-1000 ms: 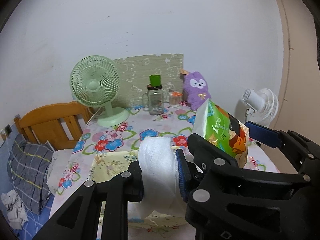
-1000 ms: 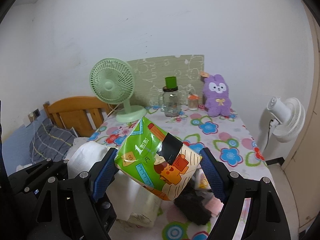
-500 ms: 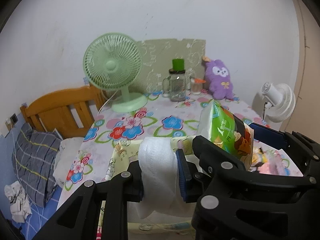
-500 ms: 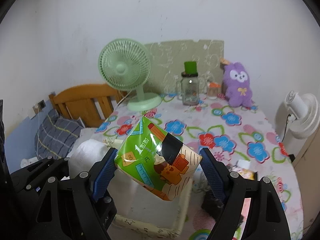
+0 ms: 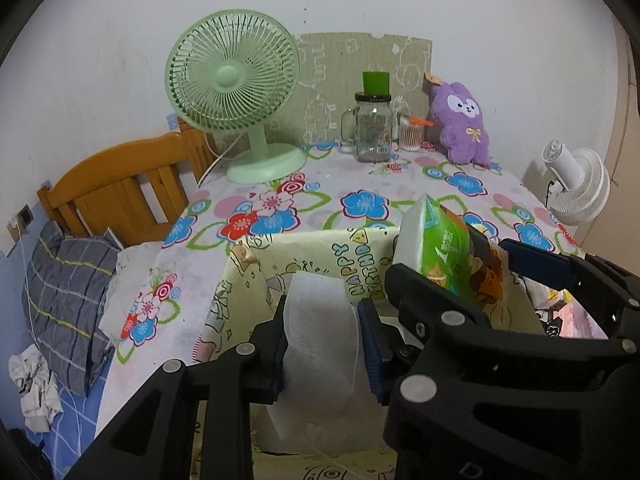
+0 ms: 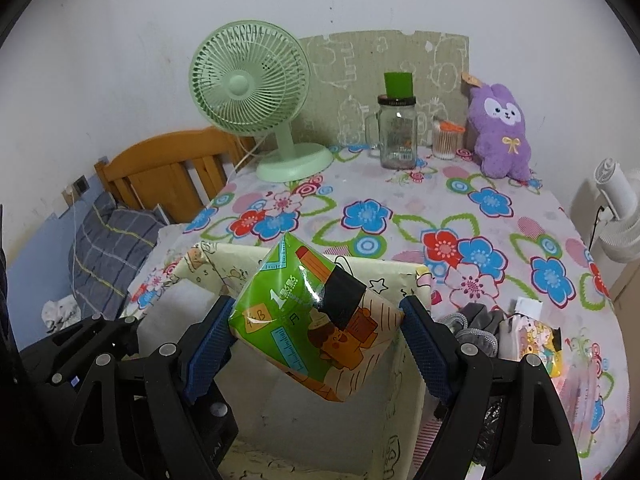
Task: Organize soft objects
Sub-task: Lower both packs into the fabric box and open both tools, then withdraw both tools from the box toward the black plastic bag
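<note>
Jaws of my left gripper (image 5: 324,354) have just been opening, and the white paper roll (image 5: 318,344) sits between them; the blue pads remain at its sides, the squeeze visibly looser than a second ago, so I judge it a slackening pinch, not yet a release. My right gripper (image 6: 318,340) holds the green tissue pack (image 6: 314,316) crosswise, its jaws spread wide to span it and pressing on both ends, with no change in that grip. Compared with the earlier views, both hands have come forward and down: the cream fabric bin (image 6: 418,280) with cartoon print, which lay low in the pictures before, now stands directly under both loads, its open mouth below the roll and the pack. Far across the flowered surface (image 6: 400,208) the green fan (image 6: 250,80), glass jar (image 6: 397,136) and purple plush (image 6: 502,136) stand as before. Near right, just beside the bin, lie a grey soft item (image 6: 476,322) and a small printed packet (image 6: 538,334), not yet gathered. Assessment: the roll is about to be dropped into the bin; the pack should follow. Risk: the roll's loose tail could catch on a pad.
</note>
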Demonstrator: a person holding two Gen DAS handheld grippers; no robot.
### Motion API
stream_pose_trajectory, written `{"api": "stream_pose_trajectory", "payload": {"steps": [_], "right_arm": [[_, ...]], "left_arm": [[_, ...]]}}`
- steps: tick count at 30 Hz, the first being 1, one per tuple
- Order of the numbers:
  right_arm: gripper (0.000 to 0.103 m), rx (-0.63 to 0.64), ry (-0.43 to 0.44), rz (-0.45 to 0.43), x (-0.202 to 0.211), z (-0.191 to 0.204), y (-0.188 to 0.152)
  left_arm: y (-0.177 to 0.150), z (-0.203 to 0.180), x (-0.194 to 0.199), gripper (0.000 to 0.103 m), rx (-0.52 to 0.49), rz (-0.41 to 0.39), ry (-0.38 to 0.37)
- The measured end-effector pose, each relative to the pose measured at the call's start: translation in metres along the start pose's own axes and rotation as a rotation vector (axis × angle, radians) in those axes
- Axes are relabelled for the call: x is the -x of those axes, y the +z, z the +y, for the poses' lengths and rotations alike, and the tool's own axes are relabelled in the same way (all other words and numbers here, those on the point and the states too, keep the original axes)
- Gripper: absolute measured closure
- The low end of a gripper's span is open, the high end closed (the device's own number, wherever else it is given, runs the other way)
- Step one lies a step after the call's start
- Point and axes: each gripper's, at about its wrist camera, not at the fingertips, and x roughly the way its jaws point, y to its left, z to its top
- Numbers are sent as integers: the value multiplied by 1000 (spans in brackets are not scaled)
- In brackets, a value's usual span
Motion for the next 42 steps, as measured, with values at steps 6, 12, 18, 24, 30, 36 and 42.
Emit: {"api": "stream_pose_trajectory", "payload": {"steps": [6, 12, 18, 24, 30, 36, 42], "right_arm": [[16, -22, 18, 18, -6, -6, 0], [15, 6, 24, 33, -4, -5, 1], [10, 42, 10, -26, 17, -6, 3], [7, 32, 0, -83, 45, -15, 2], [4, 32, -2, -127, 74, -20, -4], [1, 24, -11, -171, 102, -25, -12], [0, 7, -13, -207, 127, -33, -17]], "left_arm": [[-3, -1, -6, 61, 10, 27, -4], [-3, 0, -3, 58, 33, 30, -4], [0, -4, 14, 52, 44, -12, 1], [3, -13, 40, 34, 42, -73, -14], [3, -26, 66, 19, 34, -126, -14], [2, -40, 85, 12, 19, -155, -9], [0, -54, 104, 8, 4, -183, -8]]}}
